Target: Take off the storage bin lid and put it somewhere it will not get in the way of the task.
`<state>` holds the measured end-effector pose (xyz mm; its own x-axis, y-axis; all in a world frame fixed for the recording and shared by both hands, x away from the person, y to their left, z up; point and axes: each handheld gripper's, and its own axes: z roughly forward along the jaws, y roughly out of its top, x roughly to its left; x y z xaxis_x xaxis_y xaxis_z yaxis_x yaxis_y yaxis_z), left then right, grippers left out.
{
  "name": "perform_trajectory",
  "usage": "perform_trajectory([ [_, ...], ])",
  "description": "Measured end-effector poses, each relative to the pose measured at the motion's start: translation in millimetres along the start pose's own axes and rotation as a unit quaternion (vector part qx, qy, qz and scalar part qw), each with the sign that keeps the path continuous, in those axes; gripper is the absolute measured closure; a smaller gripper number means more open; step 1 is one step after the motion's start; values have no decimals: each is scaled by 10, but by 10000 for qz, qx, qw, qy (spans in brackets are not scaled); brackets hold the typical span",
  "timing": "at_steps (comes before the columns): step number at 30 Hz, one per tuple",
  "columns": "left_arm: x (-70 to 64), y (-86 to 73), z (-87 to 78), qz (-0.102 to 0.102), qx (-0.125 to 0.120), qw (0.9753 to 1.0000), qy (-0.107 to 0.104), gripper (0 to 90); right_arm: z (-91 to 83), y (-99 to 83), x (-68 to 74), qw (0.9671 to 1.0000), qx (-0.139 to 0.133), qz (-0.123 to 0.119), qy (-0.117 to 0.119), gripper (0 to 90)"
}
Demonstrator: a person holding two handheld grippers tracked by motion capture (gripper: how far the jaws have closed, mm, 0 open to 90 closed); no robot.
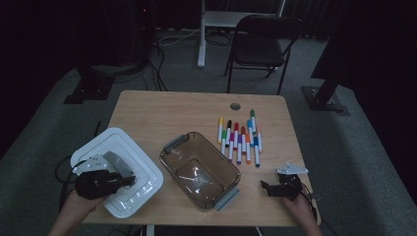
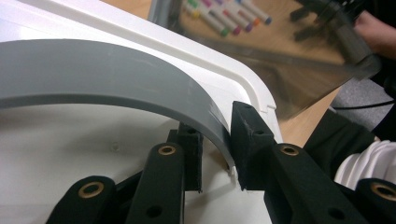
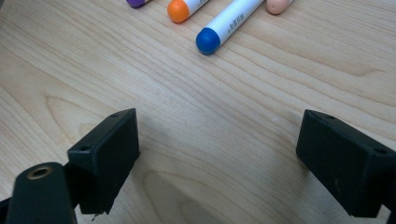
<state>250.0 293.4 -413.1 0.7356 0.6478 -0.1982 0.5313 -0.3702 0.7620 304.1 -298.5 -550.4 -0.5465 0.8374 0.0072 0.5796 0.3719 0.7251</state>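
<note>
A white box lid (image 1: 140,169) lies on the table's left front corner, partly over the edge. My left gripper (image 1: 120,181) is shut on the lid's grey curved handle (image 1: 119,166). In the left gripper view the jaws pinch that grey handle (image 2: 116,79) near its end, above the white lid (image 2: 70,140). A smoky clear box (image 1: 199,169) with grey clips stands empty at the table's middle. Several coloured markers (image 1: 241,137) lie in a row to its right. My right gripper (image 1: 268,188) is open above bare wood, just short of a blue-capped marker (image 3: 224,28).
The wooden table (image 1: 162,113) has a cable hole (image 1: 235,106) near its far edge. A black chair (image 1: 263,42) and a white desk leg (image 1: 201,34) stand beyond it. The clear box (image 2: 280,70) sits close to the right of the lid.
</note>
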Motion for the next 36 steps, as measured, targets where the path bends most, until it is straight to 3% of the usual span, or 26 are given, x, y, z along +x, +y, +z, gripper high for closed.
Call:
perform_trajectory([
  [3,114,-127,108,29,-49,9997,-226,754,0,0,0,10000,0,0,0,129],
  [11,334,-335,582,130,279,9976,-625,753,0,0,0,10000,-1,1,0,129],
  [18,485,-372,889,171,532,9970,-541,752,0,0,1,10000,-1,5,0,129],
  [22,588,-376,1000,96,503,9963,-683,745,0,0,1,10000,-2,3,0,129],
  [26,642,-371,1053,69,495,9976,-481,706,-1,1,1,10000,6,4,-1,129],
  [32,682,-421,1144,163,328,9991,200,654,-1,1,0,10000,8,-2,-2,129],
  [36,640,-470,1177,231,201,9990,338,620,0,0,1,10000,-2,4,0,129],
])
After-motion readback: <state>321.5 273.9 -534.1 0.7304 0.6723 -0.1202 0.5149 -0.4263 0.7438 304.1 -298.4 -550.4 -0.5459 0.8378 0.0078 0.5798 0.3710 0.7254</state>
